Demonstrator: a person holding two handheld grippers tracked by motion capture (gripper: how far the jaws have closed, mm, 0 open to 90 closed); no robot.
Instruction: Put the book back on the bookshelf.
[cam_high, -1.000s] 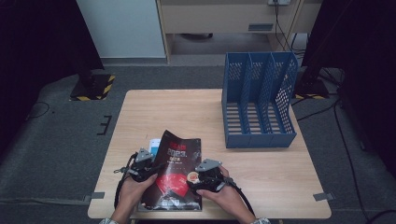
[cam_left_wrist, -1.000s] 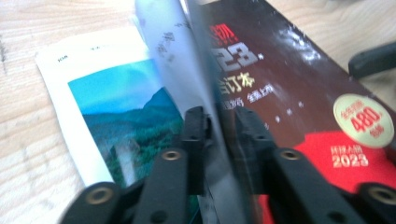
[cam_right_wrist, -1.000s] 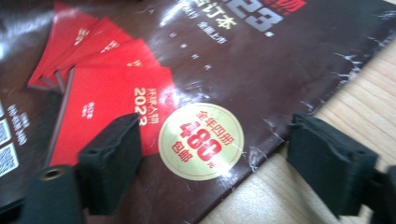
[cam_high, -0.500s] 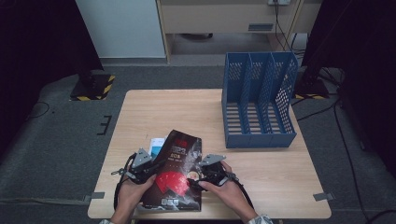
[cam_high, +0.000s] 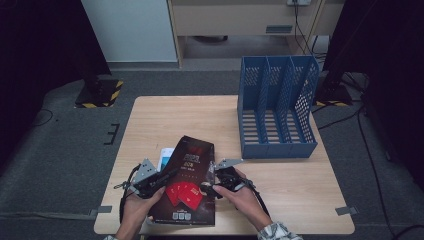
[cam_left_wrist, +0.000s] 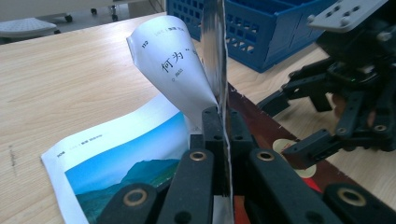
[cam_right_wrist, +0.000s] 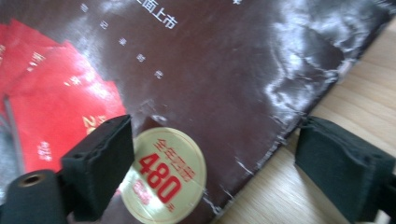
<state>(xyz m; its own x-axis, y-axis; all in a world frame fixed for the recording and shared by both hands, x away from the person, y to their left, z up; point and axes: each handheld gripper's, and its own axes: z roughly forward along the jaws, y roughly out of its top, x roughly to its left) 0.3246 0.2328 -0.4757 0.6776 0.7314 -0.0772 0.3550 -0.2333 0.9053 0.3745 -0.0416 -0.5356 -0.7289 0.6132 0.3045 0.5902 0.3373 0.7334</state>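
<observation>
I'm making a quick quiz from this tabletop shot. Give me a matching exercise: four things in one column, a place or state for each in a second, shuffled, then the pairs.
Things:
1. left gripper
2. right gripper
3. magazine cover
4. blue file rack

Places or states:
A. jaws apart, either side of the cover's edge
B. stands empty at the table's far right
C. shut on the cover's edge
D. dark brown, partly lifted off the pages

Pairs: 1-C, 2-A, 3-D, 4-B
</observation>
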